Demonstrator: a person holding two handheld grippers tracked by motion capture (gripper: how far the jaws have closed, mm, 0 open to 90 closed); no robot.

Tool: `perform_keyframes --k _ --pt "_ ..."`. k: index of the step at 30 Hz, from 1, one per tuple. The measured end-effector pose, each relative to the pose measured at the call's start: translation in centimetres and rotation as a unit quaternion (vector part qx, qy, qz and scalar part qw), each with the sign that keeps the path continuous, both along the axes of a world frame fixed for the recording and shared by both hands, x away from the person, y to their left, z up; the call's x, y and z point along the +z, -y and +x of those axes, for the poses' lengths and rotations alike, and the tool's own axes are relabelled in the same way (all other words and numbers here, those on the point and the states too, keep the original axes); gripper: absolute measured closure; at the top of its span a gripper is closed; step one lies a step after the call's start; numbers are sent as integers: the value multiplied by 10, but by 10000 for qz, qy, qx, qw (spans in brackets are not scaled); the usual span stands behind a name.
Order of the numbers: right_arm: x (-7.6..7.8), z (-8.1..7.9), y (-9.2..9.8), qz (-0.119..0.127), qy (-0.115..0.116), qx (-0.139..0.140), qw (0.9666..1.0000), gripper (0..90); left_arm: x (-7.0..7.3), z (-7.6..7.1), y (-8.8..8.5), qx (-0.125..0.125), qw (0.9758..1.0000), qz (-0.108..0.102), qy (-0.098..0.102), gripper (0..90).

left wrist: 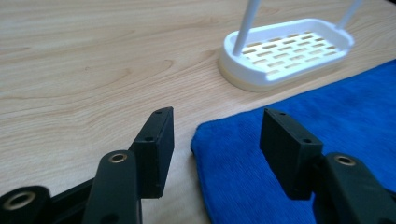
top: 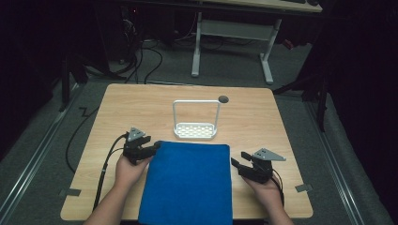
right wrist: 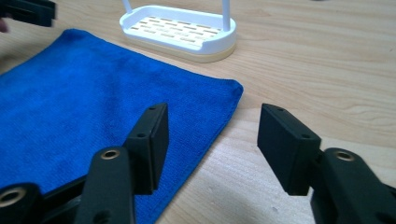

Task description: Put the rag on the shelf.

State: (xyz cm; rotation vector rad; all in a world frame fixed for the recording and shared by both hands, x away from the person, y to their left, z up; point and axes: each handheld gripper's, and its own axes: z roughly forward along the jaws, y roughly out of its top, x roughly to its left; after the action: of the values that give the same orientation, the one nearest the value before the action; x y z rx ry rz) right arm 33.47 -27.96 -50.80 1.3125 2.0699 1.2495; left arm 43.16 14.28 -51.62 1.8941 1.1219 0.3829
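Since both pairs of jaws stand apart at the far corners of the cloth, the step in hand looks like gripping those corners to fold or lift it.

Left fingers [left wrist: 156,149]: spread wide, holding nothing; the cloth's far left corner lies between them, nearer the right-hand one.
Right fingers [right wrist: 149,147]: spread wide too, empty; the cloth's right edge runs between them, its far right corner just ahead.
Left gripper [top: 151,149]: at the corner, low over the table.
Right gripper [top: 237,164]: just beside the right edge, a little short of the corner.
Cloth [top: 187,183]: blue, flat on the near half of the table [top: 263,117], its near edge at the table's front.
Rack [top: 195,131]: white, slotted tray with a hoop handle, just beyond the cloth's far edge (close enough to bump).
Doing it well: I judge each lower jaw should slide under the hem so only one layer is pinched; close both together, then lift evenly, drawing toward the person and away from the rack.
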Motion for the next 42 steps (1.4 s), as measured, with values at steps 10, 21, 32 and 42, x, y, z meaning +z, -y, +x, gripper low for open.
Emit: perform_keyframes --k 10,21,32,42 --pt "-2 2 -1 -93 -17 -1 10000 439 -18 11 10 73 9994 125 -320 539" --pt "-8 14 -26 -314 -447 13 9985 446 -19 4 17 -229 9984 479 -190 765" --pt "-4 42 -25 -392 -664 -357 9964 444 -19 6 16 -242 9987 378 -247 824" --pt "-8 66 -37 -757 -775 -364 9934 501 -19 5 16 -196 9988 393 -230 817"
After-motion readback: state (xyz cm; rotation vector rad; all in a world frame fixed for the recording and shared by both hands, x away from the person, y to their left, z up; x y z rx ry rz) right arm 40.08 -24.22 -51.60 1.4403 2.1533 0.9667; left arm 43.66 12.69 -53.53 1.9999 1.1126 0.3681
